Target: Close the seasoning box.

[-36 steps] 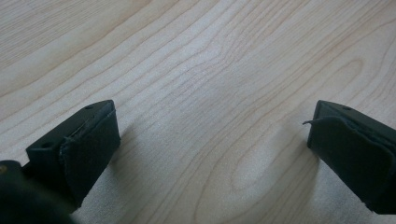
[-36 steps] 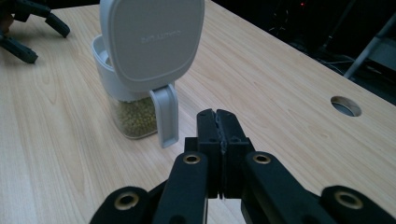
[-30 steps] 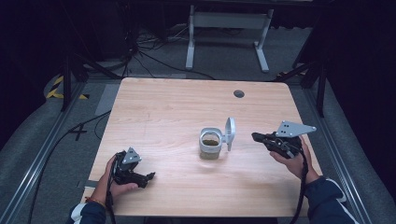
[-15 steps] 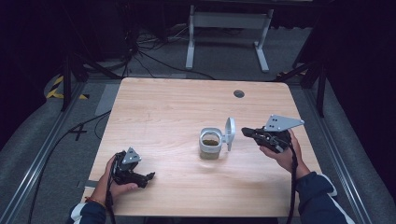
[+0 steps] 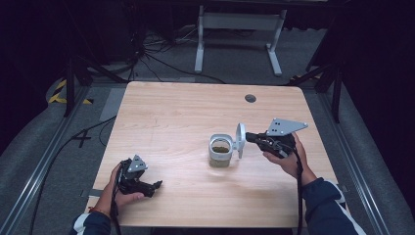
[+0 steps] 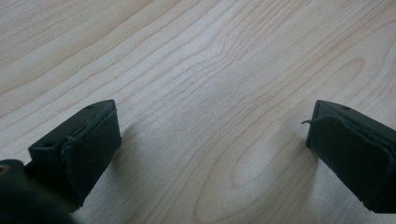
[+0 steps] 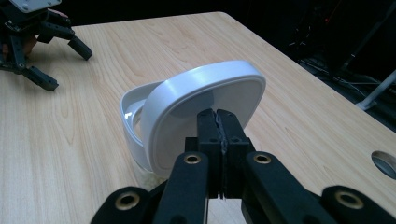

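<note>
Jar (image 5: 220,152) with hinged lid (image 5: 240,140) upright; right gripper (image 7: 217,122), fingers together, touches the lid, apparently to push it closed; left gripper (image 5: 152,186), fingers apart, idles well away.

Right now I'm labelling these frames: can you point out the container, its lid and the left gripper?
container (image 5: 220,157), high view, on its front wall.
lid (image 7: 205,100), right gripper view, on its flat outer face.
left gripper (image 5: 154,187), high view, midway between its fingers.
</note>
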A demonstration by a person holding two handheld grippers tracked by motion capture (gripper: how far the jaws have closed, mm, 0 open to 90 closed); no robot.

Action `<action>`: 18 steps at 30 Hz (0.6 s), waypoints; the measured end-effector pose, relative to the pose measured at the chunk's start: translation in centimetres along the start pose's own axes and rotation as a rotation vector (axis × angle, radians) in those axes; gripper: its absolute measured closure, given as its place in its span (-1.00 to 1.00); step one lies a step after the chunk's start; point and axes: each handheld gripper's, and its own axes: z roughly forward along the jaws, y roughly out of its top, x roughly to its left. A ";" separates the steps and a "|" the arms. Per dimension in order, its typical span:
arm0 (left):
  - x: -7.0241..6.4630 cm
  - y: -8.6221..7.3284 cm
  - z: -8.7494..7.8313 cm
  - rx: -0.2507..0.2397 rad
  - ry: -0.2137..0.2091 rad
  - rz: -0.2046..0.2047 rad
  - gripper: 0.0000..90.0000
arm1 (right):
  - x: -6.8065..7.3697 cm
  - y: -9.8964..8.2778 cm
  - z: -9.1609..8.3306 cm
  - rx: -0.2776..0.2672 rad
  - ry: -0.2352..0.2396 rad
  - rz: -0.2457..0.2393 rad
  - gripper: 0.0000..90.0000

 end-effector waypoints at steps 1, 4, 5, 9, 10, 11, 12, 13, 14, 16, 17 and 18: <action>0.0 0.0 0.0 -0.002 0.003 0.005 -0.93 | 0.0 0.1 0.0 0.000 -0.001 -0.002 1.00; 0.0 0.0 0.0 -0.001 0.001 0.001 -0.93 | 0.2 0.5 0.3 0.002 0.004 -0.008 1.00; 0.0 0.0 0.0 -0.001 0.000 -0.002 -0.93 | 0.3 0.6 0.4 0.007 0.006 -0.011 1.00; 0.0 0.0 0.0 0.000 0.000 0.001 -0.93 | 0.4 0.6 0.8 0.009 0.014 -0.020 1.00; 0.0 0.0 0.0 -0.001 0.001 0.001 -0.93 | 0.5 0.7 0.9 0.011 0.015 -0.019 1.00; 0.0 0.0 0.0 0.000 0.003 0.004 -0.93 | 0.5 0.7 1.0 0.012 0.014 -0.017 1.00; 0.0 0.0 0.0 0.003 0.002 0.002 -0.93 | 0.6 0.7 1.1 0.012 0.019 -0.013 1.00; 0.0 0.0 0.0 0.002 0.002 0.003 -0.93 | 0.6 0.7 1.2 0.014 0.019 -0.020 1.00; 0.0 0.0 0.0 0.002 0.002 0.002 -0.93 | 0.7 0.8 1.4 0.016 0.023 -0.022 1.00; 0.0 0.0 0.0 0.003 0.002 0.001 -0.93 | 0.9 0.8 1.8 0.024 0.032 -0.025 1.00; 0.0 0.0 0.0 0.002 0.002 0.003 -0.93 | 1.0 0.9 1.9 0.029 0.032 -0.028 1.00; 0.0 0.0 0.0 0.002 0.002 0.003 -0.93 | 1.1 0.9 2.0 0.027 0.035 -0.035 1.00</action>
